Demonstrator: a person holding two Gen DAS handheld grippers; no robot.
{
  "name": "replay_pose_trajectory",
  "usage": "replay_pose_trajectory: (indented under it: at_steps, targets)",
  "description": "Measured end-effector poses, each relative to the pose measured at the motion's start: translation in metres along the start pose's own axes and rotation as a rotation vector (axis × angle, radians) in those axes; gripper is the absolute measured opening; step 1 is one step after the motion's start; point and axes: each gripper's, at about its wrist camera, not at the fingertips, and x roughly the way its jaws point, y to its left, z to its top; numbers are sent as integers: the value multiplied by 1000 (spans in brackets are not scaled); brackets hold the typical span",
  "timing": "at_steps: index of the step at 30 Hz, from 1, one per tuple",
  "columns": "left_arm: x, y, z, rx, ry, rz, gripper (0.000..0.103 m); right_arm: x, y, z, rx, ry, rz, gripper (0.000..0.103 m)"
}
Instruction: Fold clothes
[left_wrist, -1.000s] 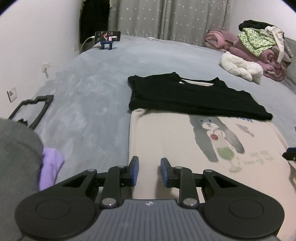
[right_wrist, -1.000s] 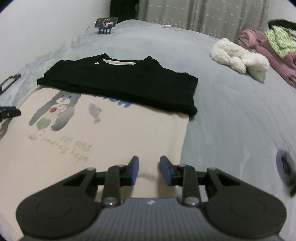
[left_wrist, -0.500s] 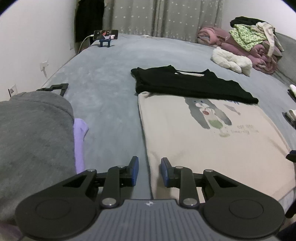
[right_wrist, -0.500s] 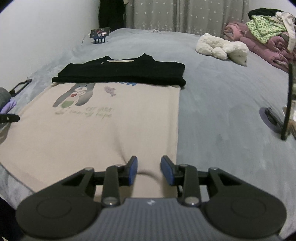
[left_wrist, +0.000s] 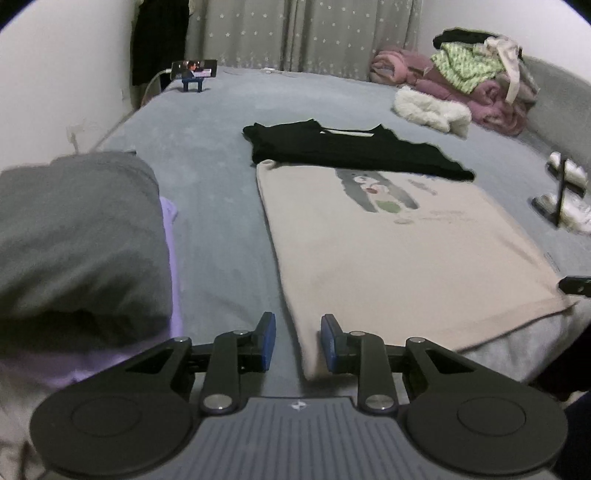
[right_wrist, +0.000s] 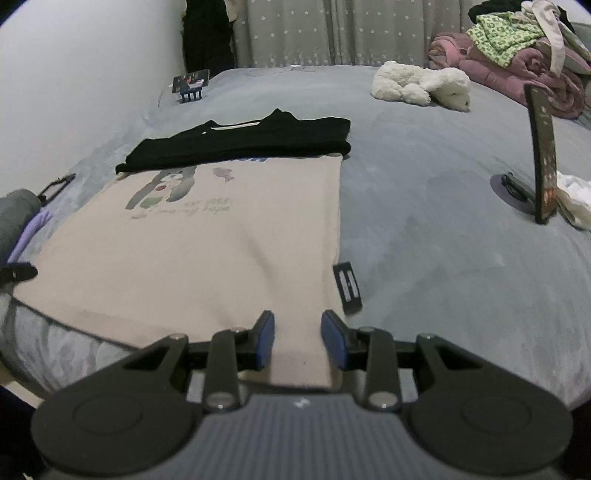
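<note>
on the plush grey bed (left_wrist: 221, 122), smooth flat beige shirt (left_wrist: 388, 258)

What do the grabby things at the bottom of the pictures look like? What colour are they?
Both look the same. The left tool and the right tool are each mostly black, with two blue pads at the fingertips. Each finger sits on a black arm joined by shiny silver rivets to a big round black disc. Between the discs is a grey ribbed plate with a small white logo.
</note>
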Motion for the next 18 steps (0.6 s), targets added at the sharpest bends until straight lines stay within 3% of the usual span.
replay_pose_trajectory:
  at_steps: [3,8,18]
  targets:
    - [-11,11,-3,-68,-11,-71,26,-11,-9,-3,57,-26,36,34]
    - [-15,18,-6,-107,-13,-114,32,-28,-26,-6,160,-71,97,37]
    - [-2,14,-7,-165,8,-145,34,-20,-43,-13,266,-11,132,37]
